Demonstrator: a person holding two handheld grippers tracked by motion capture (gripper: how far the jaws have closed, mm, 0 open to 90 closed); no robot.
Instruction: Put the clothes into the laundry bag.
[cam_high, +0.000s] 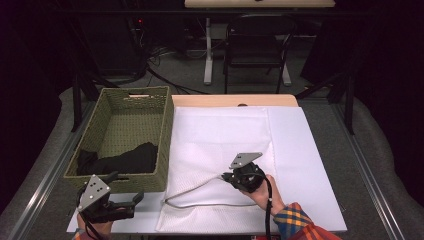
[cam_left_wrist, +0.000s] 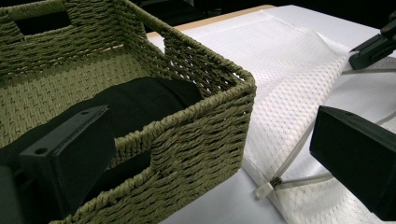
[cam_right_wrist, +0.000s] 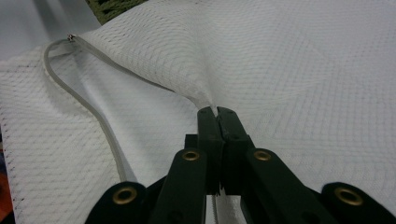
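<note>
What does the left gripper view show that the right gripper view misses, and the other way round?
Left gripper view: the woven basket with a black cloth inside, the left gripper with its fingers wide apart, and the zipper's end on the mesh bag.

Right gripper view: the right gripper, fingers pinched shut on a raised fold of the bag, and the grey zipper gaping open in a loop.

Both: the white mesh bag and its zipper.

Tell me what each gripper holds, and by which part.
The right gripper pinches the white mesh bag by the upper edge of its unzipped opening. The left gripper is open, holding nothing.
</note>
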